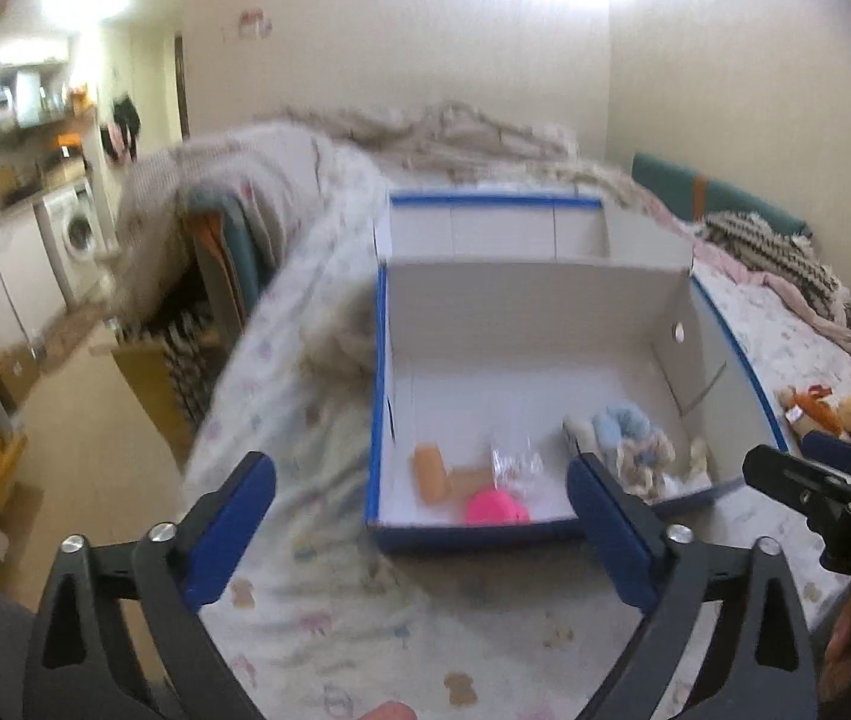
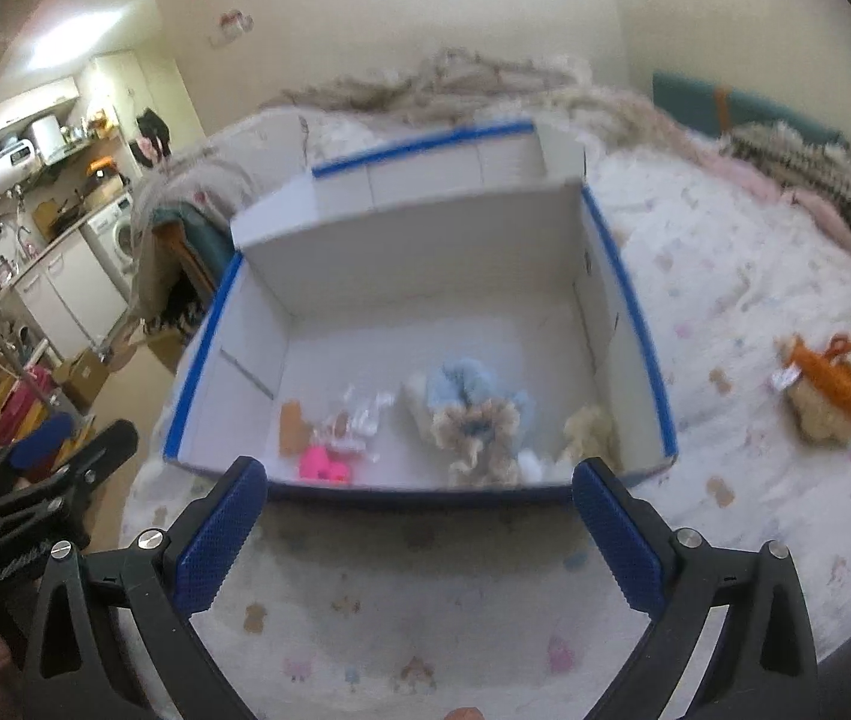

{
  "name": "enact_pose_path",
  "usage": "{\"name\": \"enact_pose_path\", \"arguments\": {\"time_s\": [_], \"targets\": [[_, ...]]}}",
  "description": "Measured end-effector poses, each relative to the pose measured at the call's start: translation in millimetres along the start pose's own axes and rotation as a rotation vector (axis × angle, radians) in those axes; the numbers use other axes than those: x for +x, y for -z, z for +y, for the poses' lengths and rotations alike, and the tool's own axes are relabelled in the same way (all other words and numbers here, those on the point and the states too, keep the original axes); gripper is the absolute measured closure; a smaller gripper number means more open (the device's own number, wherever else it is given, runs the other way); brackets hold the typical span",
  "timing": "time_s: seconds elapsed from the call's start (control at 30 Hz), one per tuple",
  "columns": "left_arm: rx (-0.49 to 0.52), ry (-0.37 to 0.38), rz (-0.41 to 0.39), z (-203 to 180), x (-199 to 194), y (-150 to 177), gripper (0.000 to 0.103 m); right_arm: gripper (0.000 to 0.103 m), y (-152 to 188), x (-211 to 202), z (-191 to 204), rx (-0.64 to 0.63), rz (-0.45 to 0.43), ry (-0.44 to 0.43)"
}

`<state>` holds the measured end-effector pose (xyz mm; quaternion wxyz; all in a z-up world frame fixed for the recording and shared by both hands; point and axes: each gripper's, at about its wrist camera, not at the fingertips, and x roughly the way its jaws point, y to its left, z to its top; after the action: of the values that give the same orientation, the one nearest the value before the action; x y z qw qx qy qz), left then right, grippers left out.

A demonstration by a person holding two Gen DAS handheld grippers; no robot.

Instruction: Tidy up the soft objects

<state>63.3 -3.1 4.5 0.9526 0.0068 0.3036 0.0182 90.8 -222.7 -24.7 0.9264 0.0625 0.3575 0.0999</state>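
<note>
Basically the bed w/ the white cartoon-print sheet (image 2: 725,312) is the work surface, and the big white cardboard box w/ blue-taped rim (image 2: 425,276) sits on it, open side up, as the collection bin. I'd guess it's parked near the front edge so both grippers reach in w/o stretching.

Already inside, along the near wall: a fluffy pale-blue and beige plush toy (image 2: 473,414), a small cream plush (image 2: 587,429), a crinkly clear plastic packet (image 2: 359,414), an orange-tan soft roll (image 2: 293,426) and a small hot-pink soft piece (image 2: 323,465).

1 item looks left to sort: the tan teddy bear in an orange knit top (image 2: 824,390), lying on the sheet well apart from the box, right side.

Left gripper (image 1: 422,516) and right gripper (image 2: 419,516) both hang w/ jaws spread wide, holding nothing, just short of the box.

Right wrist view shows the teddy clearly and more of the box floor; left wrist view only catches the teddy at its edge, but shows the right gripper's tip beside it.
</note>
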Motion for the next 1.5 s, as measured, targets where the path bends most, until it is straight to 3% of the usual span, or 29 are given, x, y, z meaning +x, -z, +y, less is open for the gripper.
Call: {"name": "enact_pose_path", "arguments": {"time_s": [0.07, 0.2, 0.53, 1.5], "targets": [[0.002, 0.008, -0.009, 0, -1, -1, 0.0, 0.0, -3, -6, 3, -0.023, -0.063, 0.024], [-0.017, 0.022, 0.045, 3, 10, 1, 0.0, 0.0, -2, -12, 10, -0.083, -0.152, 0.085], [-0.055, 0.016, 0.071, 12, 15, 4, 0.0, 0.0, 3, -6, 1, -0.015, -0.1, 0.081], [-0.052, 0.022, 0.089, 14, 18, 5, 0.0, 0.0, 2, -4, -1, -0.025, -0.111, 0.09]]}}
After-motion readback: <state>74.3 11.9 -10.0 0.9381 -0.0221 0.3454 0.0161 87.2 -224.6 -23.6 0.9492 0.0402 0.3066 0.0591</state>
